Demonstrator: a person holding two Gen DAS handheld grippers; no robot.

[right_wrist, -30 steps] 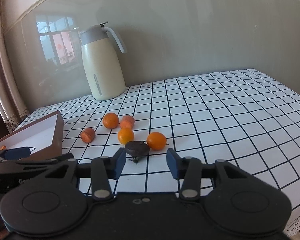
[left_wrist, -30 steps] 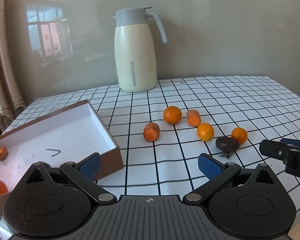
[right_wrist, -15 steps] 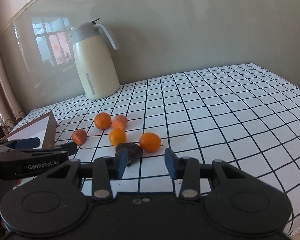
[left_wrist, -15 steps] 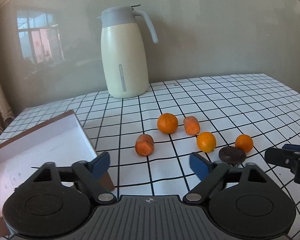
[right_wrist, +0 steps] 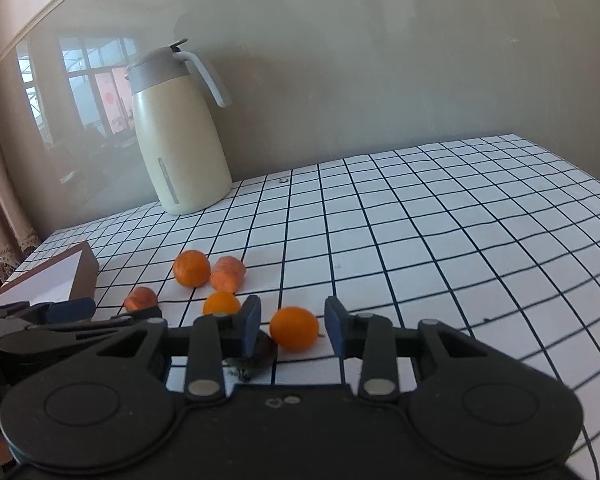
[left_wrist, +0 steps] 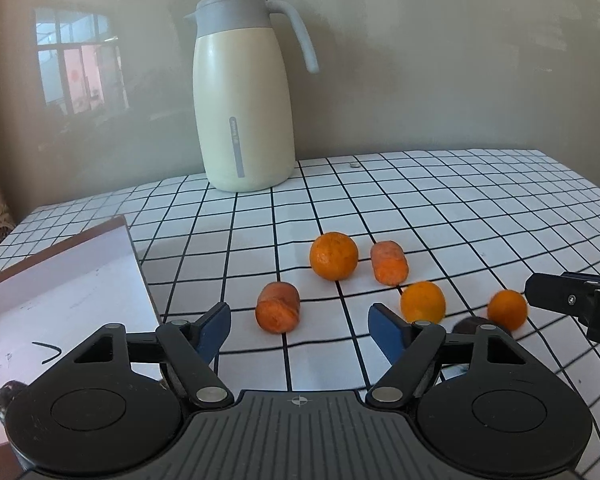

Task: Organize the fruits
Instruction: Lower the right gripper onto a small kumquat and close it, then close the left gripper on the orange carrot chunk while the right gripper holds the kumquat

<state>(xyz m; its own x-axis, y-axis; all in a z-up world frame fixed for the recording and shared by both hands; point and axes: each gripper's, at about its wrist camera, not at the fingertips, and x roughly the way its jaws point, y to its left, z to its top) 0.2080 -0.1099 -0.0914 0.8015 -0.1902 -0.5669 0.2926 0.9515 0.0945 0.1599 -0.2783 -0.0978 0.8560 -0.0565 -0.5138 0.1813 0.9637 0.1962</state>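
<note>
Several fruits lie on the checked tablecloth: three oranges, two carrot pieces and a dark fruit (right_wrist: pixel 265 354). My left gripper (left_wrist: pixel 300 330) has its jaws closing, with the near carrot piece (left_wrist: pixel 278 308) just ahead between the blue pads, untouched. My right gripper (right_wrist: pixel 293 328) is also closing around a small orange (right_wrist: pixel 294 328); a thin gap shows on both sides of it. The dark fruit sits under the right gripper's left finger (right_wrist: pixel 250 324). The other carrot piece (left_wrist: pixel 389 268) and a larger orange (left_wrist: pixel 334 256) lie further back.
A white-lined brown box (left_wrist: pixel 68 292) stands at the left, with a dark item (left_wrist: pixel 8 392) in its near corner. A cream jug (left_wrist: pixel 244 100) stands at the back by the wall. The right gripper's finger (left_wrist: pixel 572 304) reaches in from the right edge.
Both grippers moved forward and their jaws narrowed. The left one now frames the near carrot piece. The right one shifted from the dark fruit to the small orange.
</note>
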